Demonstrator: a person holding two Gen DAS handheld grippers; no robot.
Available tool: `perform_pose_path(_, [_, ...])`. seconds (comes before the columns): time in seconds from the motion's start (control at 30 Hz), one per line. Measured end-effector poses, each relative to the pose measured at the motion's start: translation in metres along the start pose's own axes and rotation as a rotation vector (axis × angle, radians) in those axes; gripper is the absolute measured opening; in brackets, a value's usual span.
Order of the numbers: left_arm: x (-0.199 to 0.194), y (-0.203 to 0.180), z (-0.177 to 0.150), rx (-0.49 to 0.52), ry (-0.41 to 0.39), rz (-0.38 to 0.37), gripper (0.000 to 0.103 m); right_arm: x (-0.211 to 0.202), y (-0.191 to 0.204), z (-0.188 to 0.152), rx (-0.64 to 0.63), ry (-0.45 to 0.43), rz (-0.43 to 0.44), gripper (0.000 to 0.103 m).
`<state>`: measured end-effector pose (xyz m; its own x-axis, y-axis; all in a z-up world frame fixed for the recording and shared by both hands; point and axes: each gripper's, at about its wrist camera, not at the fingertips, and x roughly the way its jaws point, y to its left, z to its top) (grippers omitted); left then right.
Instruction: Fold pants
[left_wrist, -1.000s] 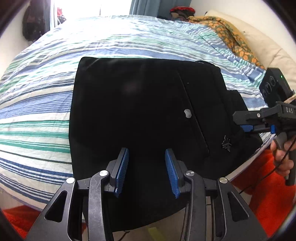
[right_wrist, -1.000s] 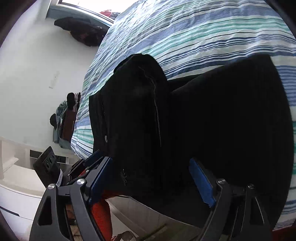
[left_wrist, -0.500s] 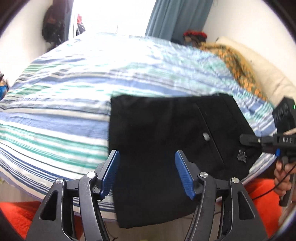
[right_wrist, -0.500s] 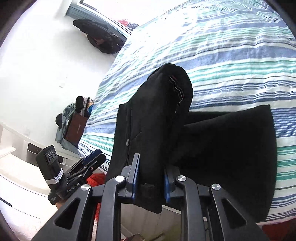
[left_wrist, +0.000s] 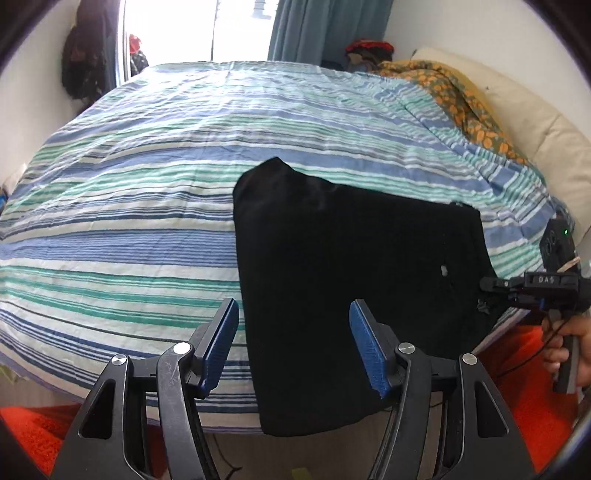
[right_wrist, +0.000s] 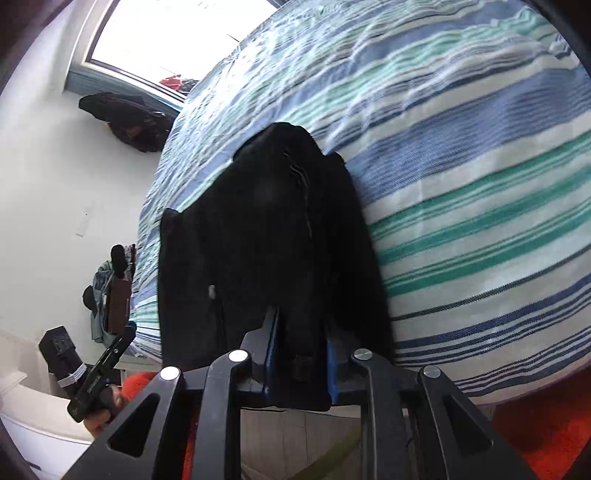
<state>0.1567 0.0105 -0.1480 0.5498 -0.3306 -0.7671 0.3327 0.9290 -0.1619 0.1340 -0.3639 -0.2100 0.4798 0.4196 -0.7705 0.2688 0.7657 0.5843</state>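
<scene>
A pair of black fabric pants (left_wrist: 351, 280), folded into a rough rectangle, lies on a bed covered by a blue, teal and white striped cotton bedspread (left_wrist: 147, 206), with its near end hanging over the bed's edge.

The left gripper (left_wrist: 295, 347), a black claw with blue ribbed pads, has its fingers spread wide apart and holds nothing. The pants lie just ahead of it, their left edge between the two fingers.

The right gripper (right_wrist: 301, 354) is clamped on the near edge of the pants (right_wrist: 266, 251), with a thick fold of black cloth pinched between its blue pads. Ahead of this claw the fabric rises in a hump. To its right the striped bedspread (right_wrist: 461, 184) stretches away.

An orange rug (left_wrist: 517, 387) lies on the floor below both claws.
</scene>
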Motion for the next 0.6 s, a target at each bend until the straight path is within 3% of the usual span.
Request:
perform_pose_path(0.1, [0.007,-0.016,-0.007,0.069,0.03,0.037,0.064,-0.01,-0.002,0.006,0.023,-0.005,0.018,0.038])
perform_pose_path(0.2, [0.014,-0.023,-0.009,0.096,0.058,0.054,0.064,-0.037,0.028,0.017,-0.155,-0.084,-0.129,0.038])
perform_pose_path(0.33, [0.025,-0.032,-0.011,0.129,0.098,0.091,0.065,-0.055,0.084,0.025,-0.351,-0.179,-0.133,0.039])
perform_pose_path(0.47, [0.029,-0.038,-0.012,0.147,0.114,0.128,0.065,-0.028,0.118,0.015,-0.47,-0.196,-0.143,0.039])
perform_pose_path(0.6, [0.03,-0.04,-0.014,0.154,0.12,0.146,0.065,0.024,0.091,0.011,-0.425,-0.109,-0.244,0.038])
